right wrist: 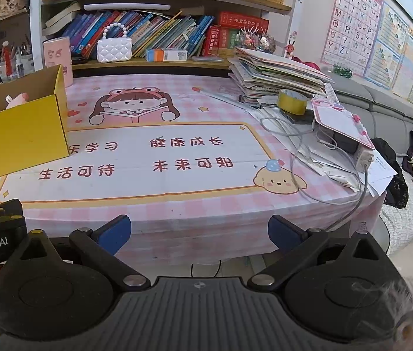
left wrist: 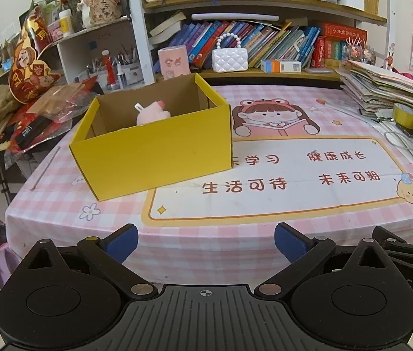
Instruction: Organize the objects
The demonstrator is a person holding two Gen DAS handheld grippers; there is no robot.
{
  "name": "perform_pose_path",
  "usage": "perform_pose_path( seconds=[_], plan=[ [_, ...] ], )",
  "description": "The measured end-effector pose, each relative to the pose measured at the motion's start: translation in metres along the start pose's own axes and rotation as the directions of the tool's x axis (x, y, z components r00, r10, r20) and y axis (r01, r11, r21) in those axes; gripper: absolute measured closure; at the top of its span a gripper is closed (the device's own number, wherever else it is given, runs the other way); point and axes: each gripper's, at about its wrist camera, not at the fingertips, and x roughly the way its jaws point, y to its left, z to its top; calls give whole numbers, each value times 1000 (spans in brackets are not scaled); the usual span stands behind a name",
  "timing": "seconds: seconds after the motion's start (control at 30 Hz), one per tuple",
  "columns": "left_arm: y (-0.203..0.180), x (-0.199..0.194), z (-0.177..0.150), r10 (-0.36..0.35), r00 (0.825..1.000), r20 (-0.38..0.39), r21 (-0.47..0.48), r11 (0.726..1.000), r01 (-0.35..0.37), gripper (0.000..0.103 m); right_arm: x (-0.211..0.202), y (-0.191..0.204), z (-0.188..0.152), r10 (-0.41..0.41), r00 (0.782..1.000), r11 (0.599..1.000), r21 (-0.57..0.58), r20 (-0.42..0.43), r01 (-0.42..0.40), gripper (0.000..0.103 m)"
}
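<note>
A yellow cardboard box (left wrist: pixel 153 152) stands open on the left part of the pink checked tablecloth (left wrist: pixel 235 234). A pink plush toy (left wrist: pixel 152 112) lies inside it. The box also shows at the left edge of the right wrist view (right wrist: pixel 16 137), with the plush toy (right wrist: pixel 16 99) in it. My left gripper (left wrist: pixel 206 242) is open and empty, held off the table's near edge, in front of the box. My right gripper (right wrist: pixel 199 234) is open and empty, also off the near edge, to the right of the box.
A pile of books and papers (right wrist: pixel 276 73), a roll of yellow tape (right wrist: pixel 292 102), a pink-framed board (right wrist: pixel 340 122) and a grey cable (right wrist: pixel 323 175) crowd the table's right side. Bookshelves (left wrist: pixel 250 44) line the back. Red packaging (left wrist: pixel 39 122) lies left of the box.
</note>
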Motion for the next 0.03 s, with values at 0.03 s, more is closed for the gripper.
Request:
perform_pose_path(
  seconds=[0.03],
  plan=[
    [0,1,0,1,1000,-2,1,1000,-1,2,1,0,0,0,1000,1000,-1,-2,0,1]
  ],
)
